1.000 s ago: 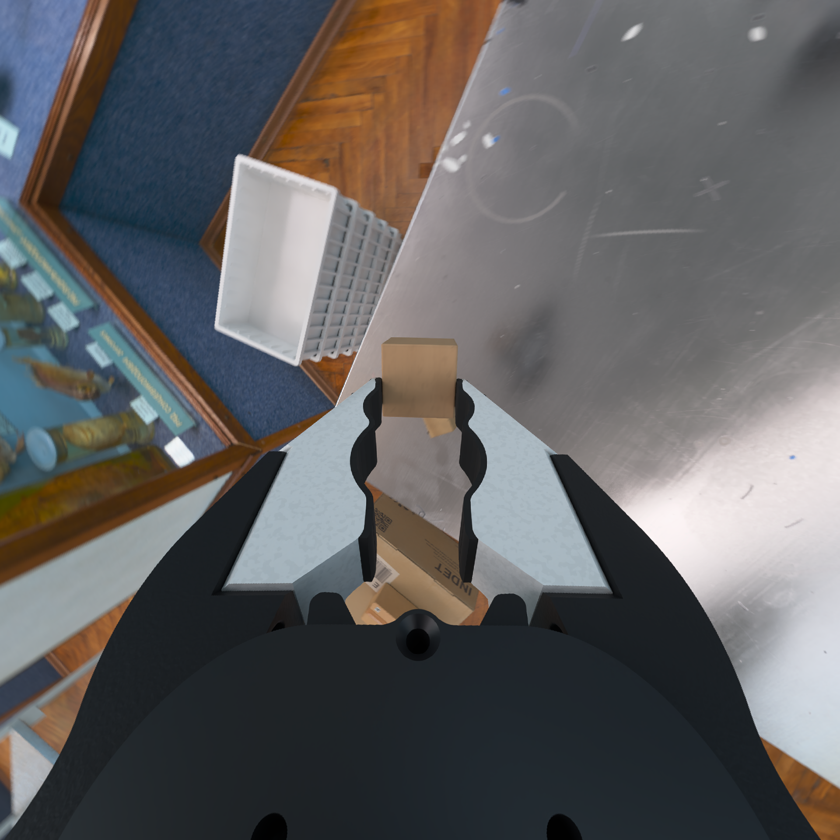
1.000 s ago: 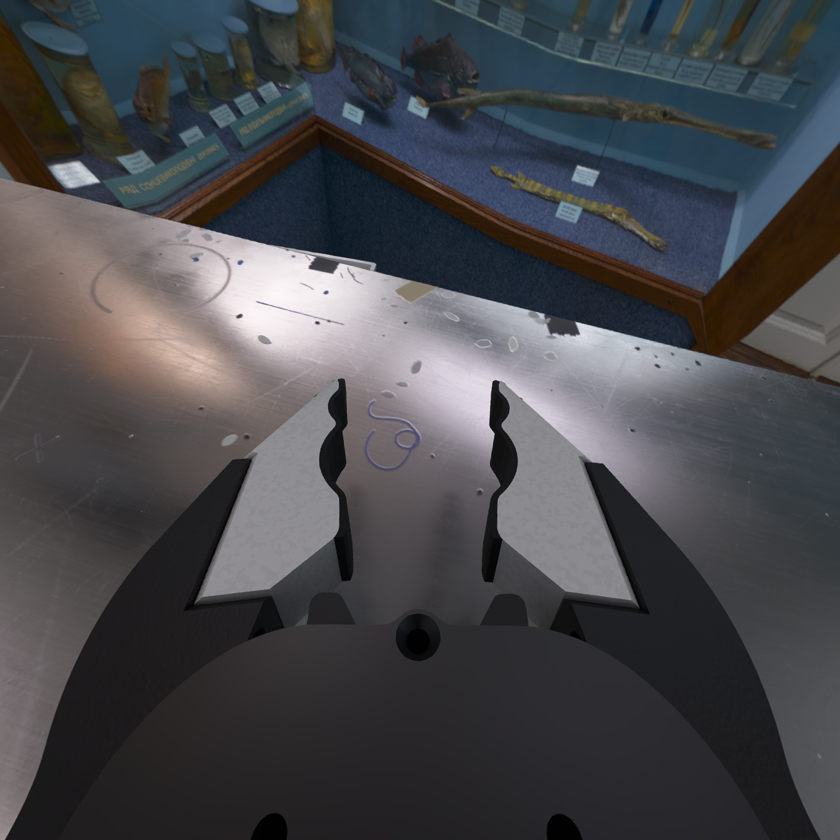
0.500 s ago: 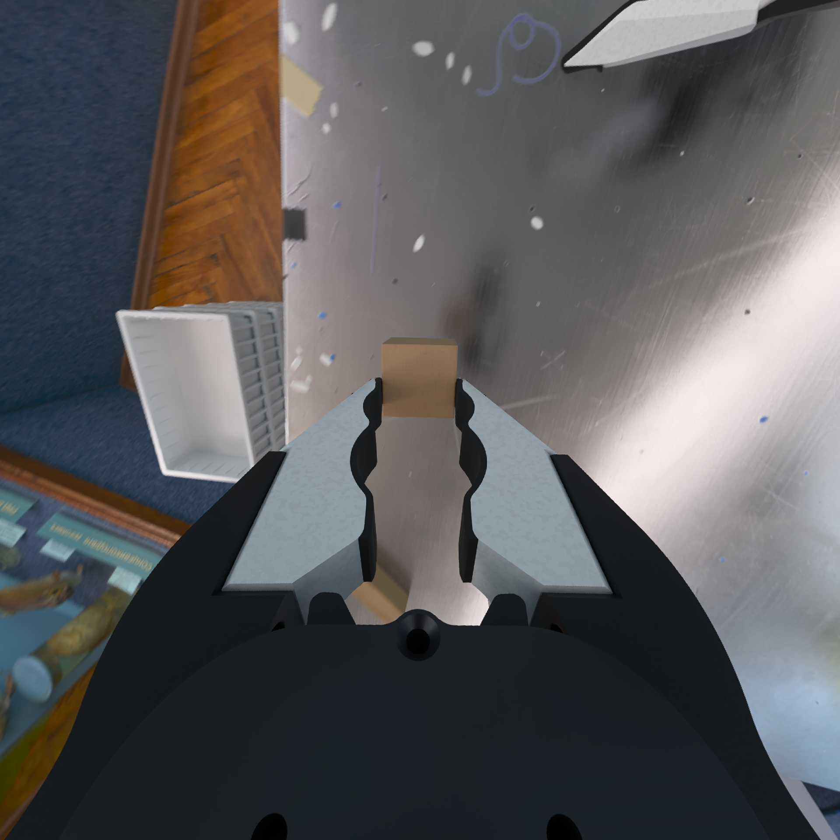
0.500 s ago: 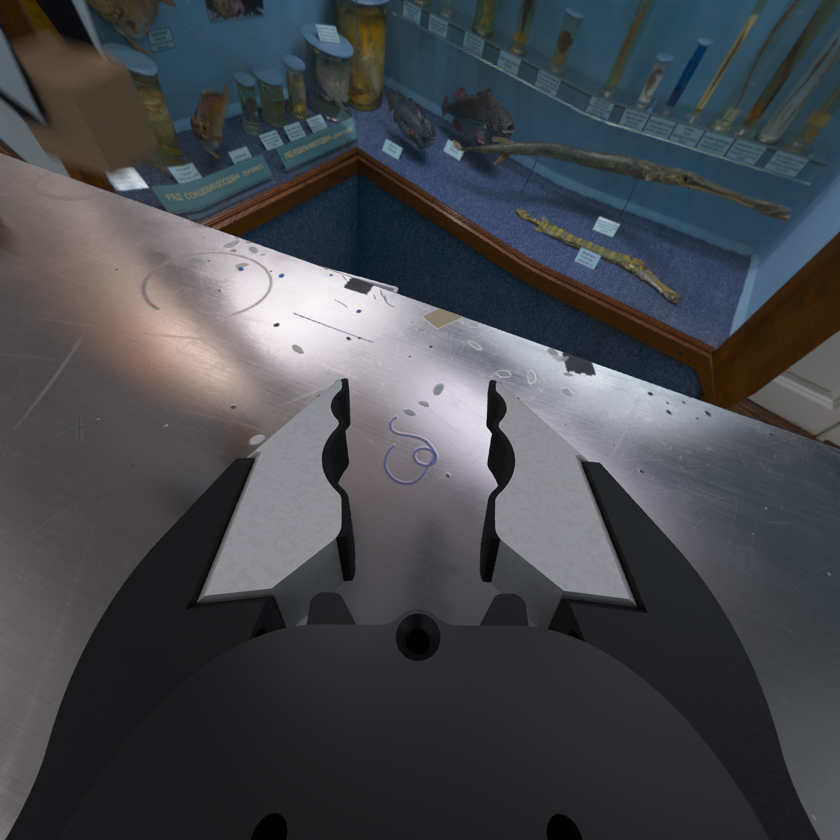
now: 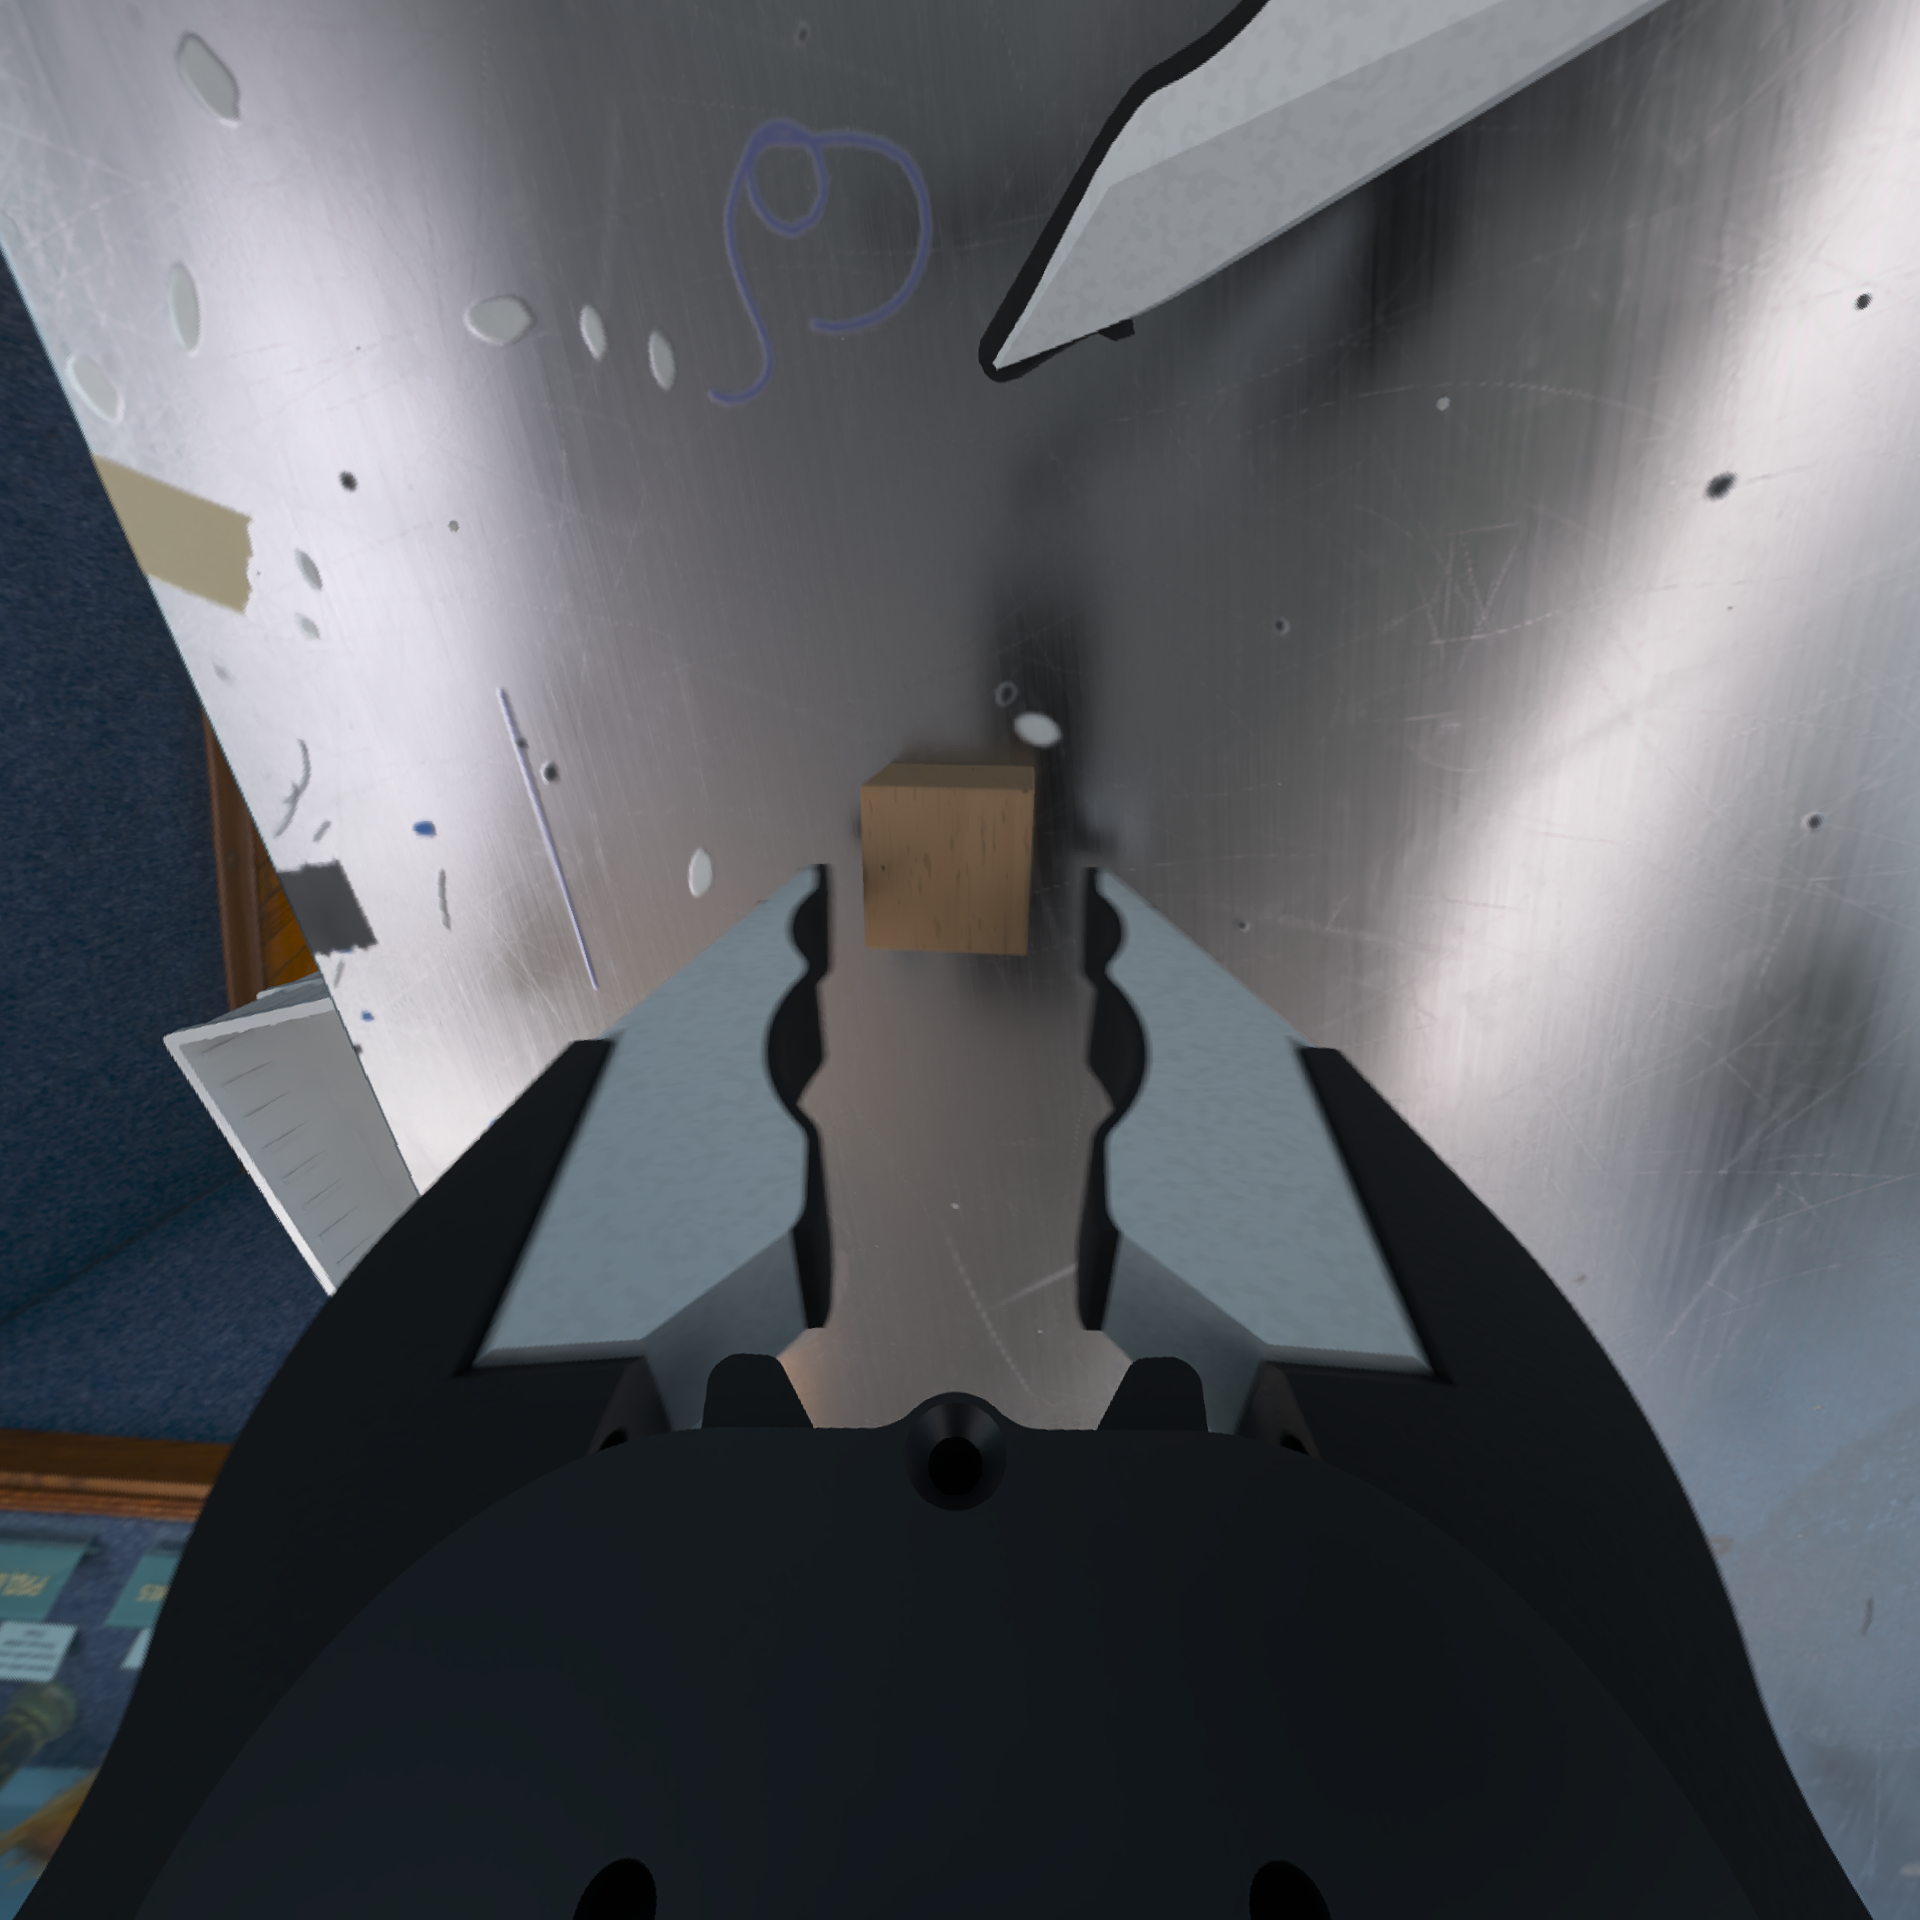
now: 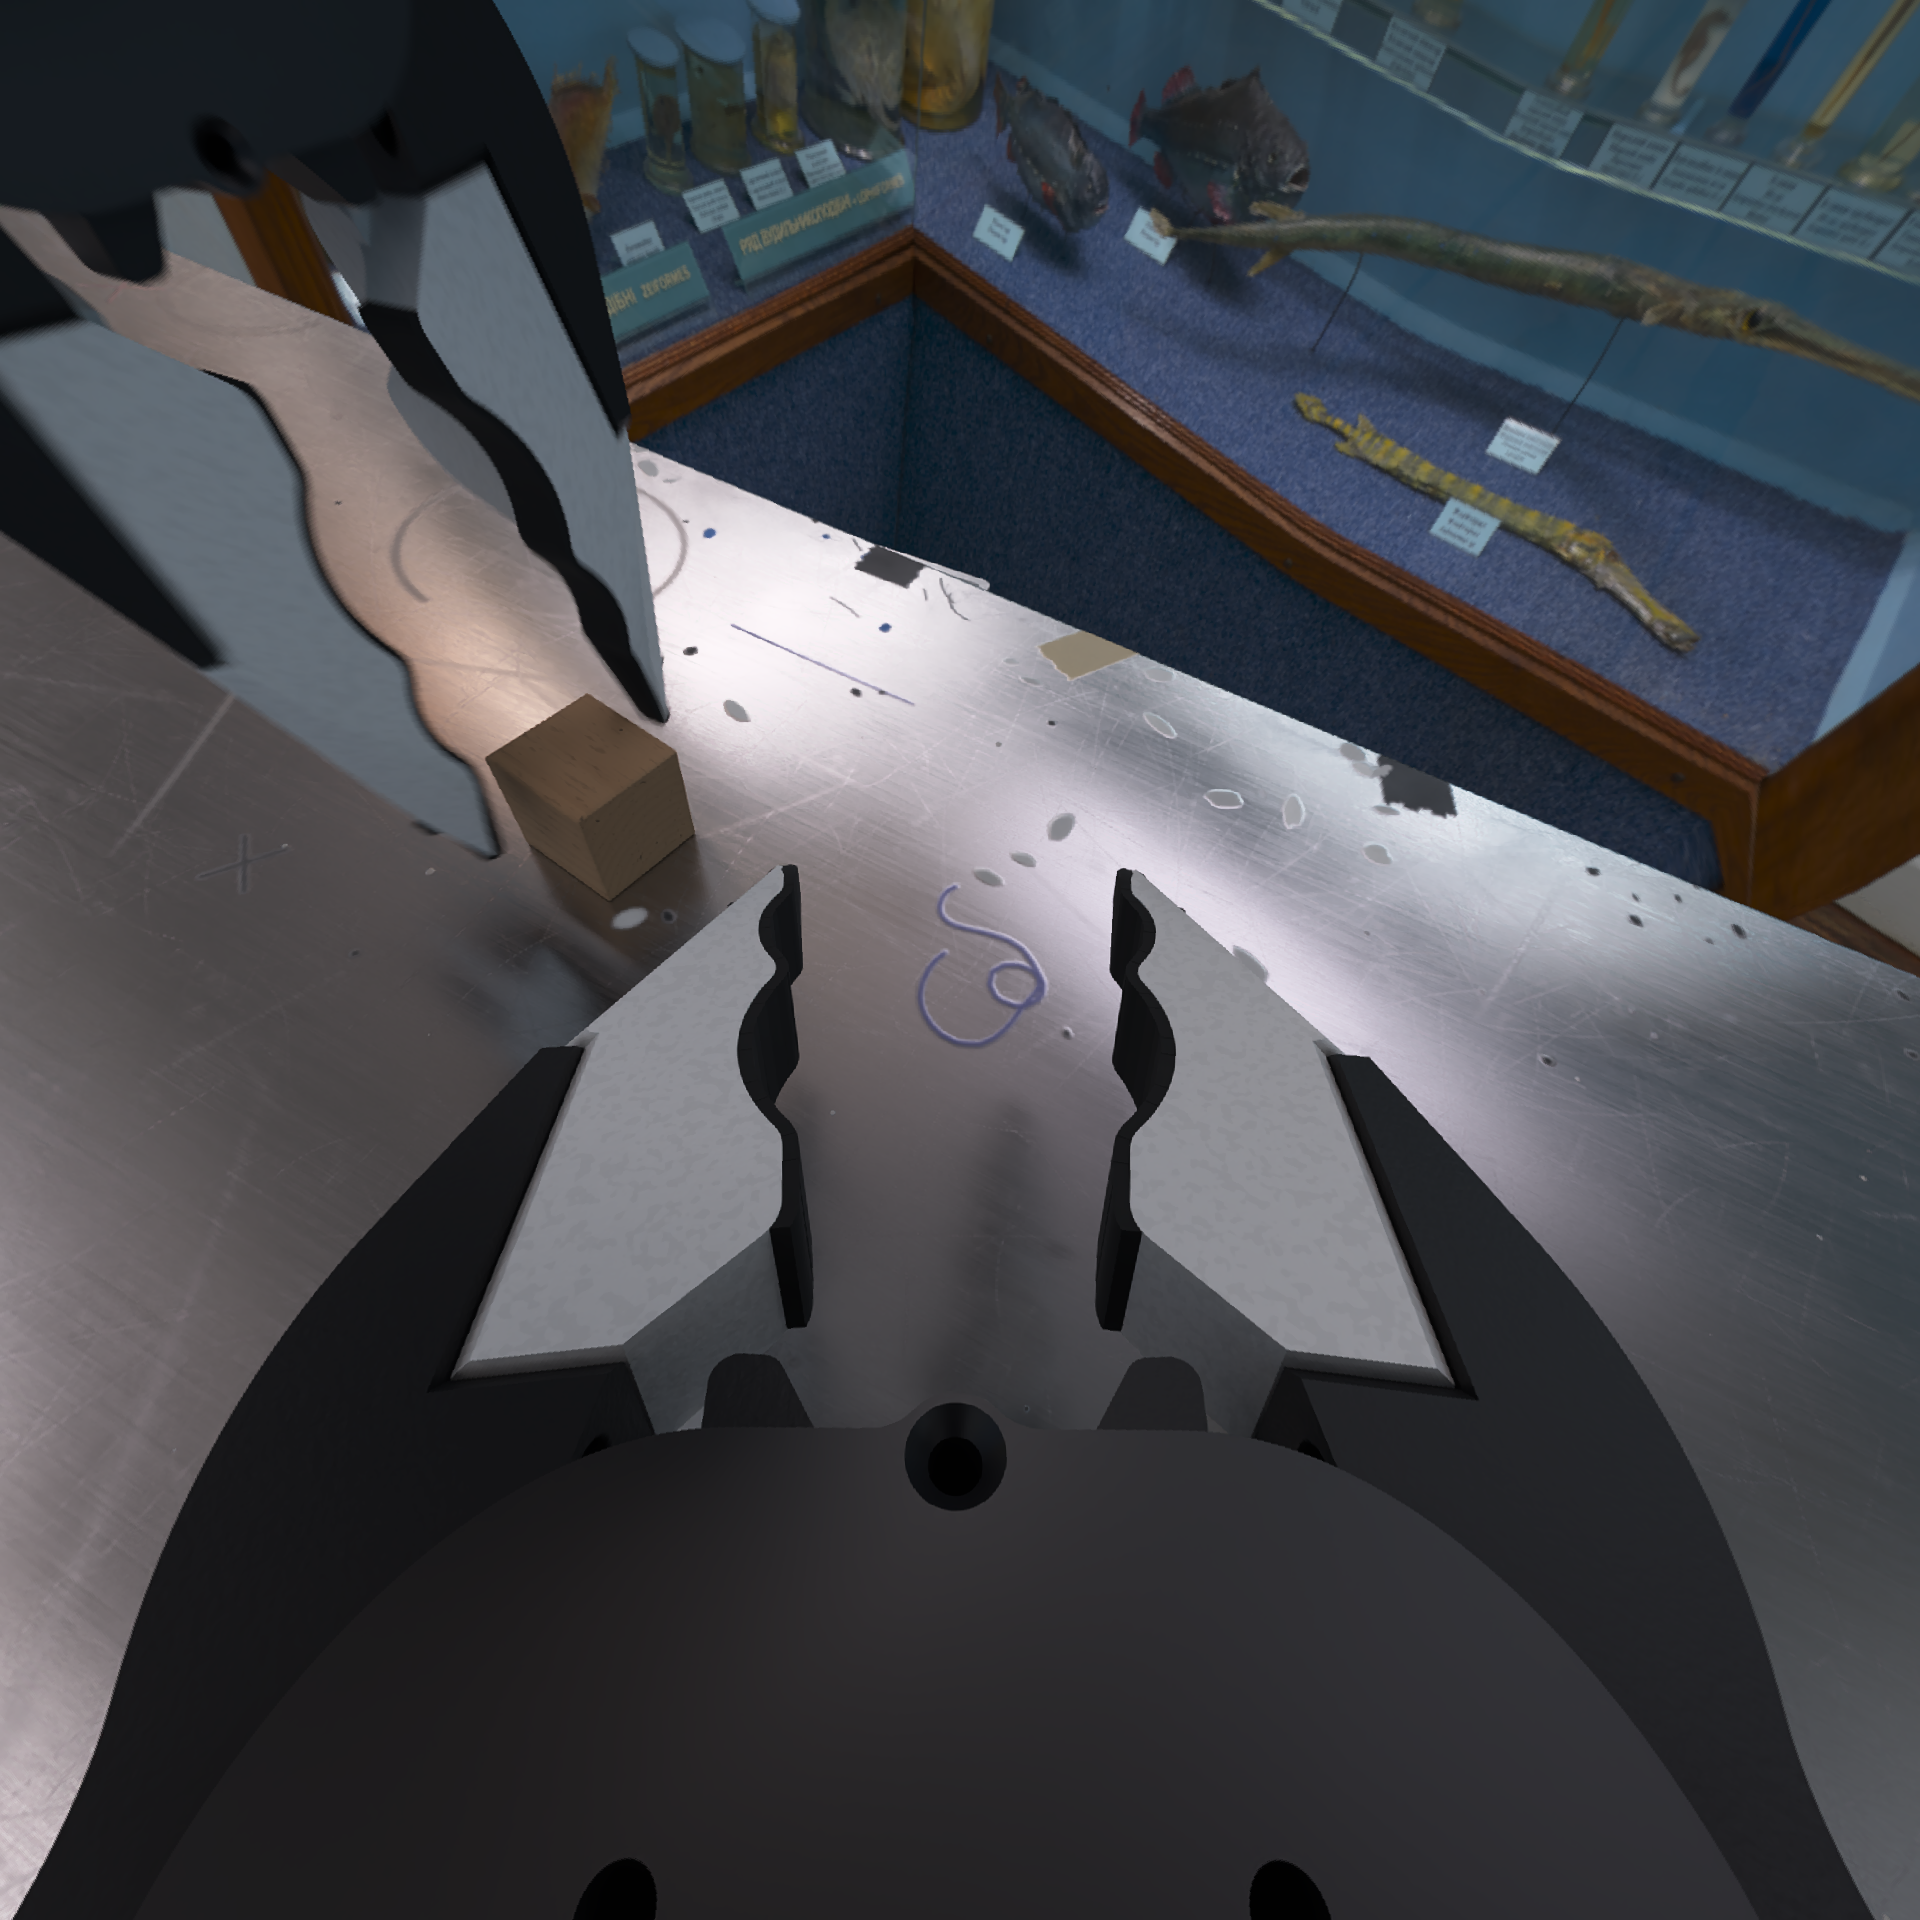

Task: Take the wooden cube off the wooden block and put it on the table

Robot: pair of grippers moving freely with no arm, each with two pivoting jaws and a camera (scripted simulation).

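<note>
The wooden cube (image 5: 948, 857) rests on the scratched metal table (image 5: 1455, 935). My left gripper (image 5: 956, 883) is open, its two fingertips standing either side of the cube with small gaps. In the right wrist view the cube (image 6: 592, 790) sits at the left with the left gripper (image 6: 569, 779) coming down over it from above. My right gripper (image 6: 956, 894) is open and empty, low over the table just right of the cube; one of its fingers (image 5: 1247, 177) shows in the left wrist view. No wooden block is in view.
A blue scribble (image 6: 977, 987) marks the table between the right fingers. A white crate (image 5: 281, 1132) stands on the floor past the table's left edge. A blue display case with fish specimens (image 6: 1455, 260) lies beyond the far edge.
My left gripper carried the cube from the table's edge inward toward the right gripper, came down and opened. The cube now rests on the table, released. The right gripper barely moved.
</note>
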